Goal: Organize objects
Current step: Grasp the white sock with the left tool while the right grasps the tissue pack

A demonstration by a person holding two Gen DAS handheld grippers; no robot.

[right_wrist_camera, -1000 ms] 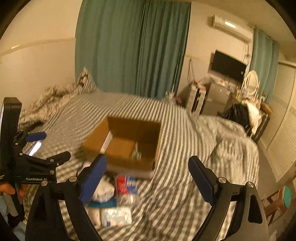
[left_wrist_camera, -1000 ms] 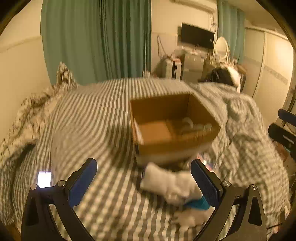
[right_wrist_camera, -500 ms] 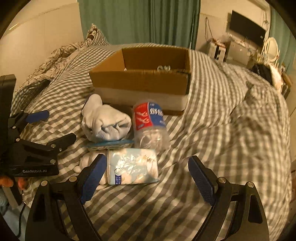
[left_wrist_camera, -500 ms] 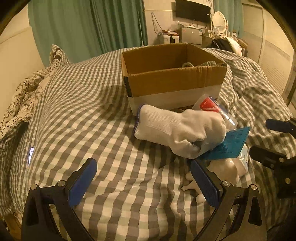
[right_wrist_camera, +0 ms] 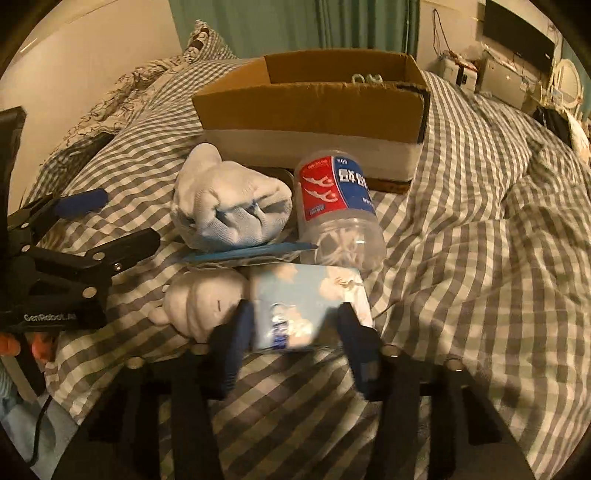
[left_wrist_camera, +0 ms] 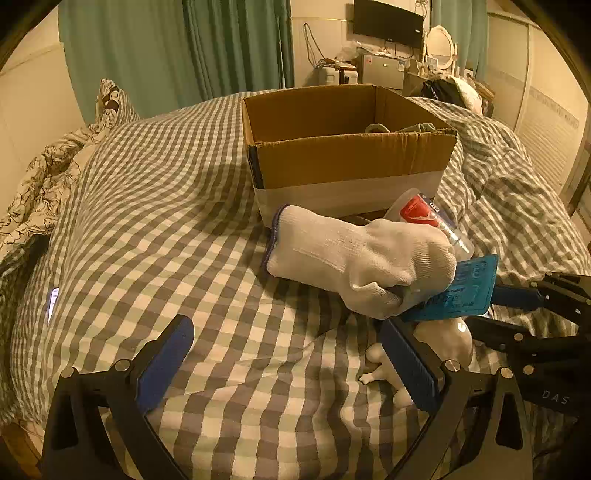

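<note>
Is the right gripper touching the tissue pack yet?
Cannot tell. The right wrist view shows the right gripper straddling the tissue pack, but motion blur hides contact.

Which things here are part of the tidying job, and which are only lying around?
Job:
box
glove
bottle
tissue pack
blue card
white toy
right tongs, closing round the tissue pack

Lying about:
pillow
phone
TV
mirror

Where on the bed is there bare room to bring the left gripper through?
Bare checked cover lies left of the cardboard box and the white glove, up to the floral pillow. Crowded: in front of the box, glove, bottle, tissue pack and plush toy touch.
</note>
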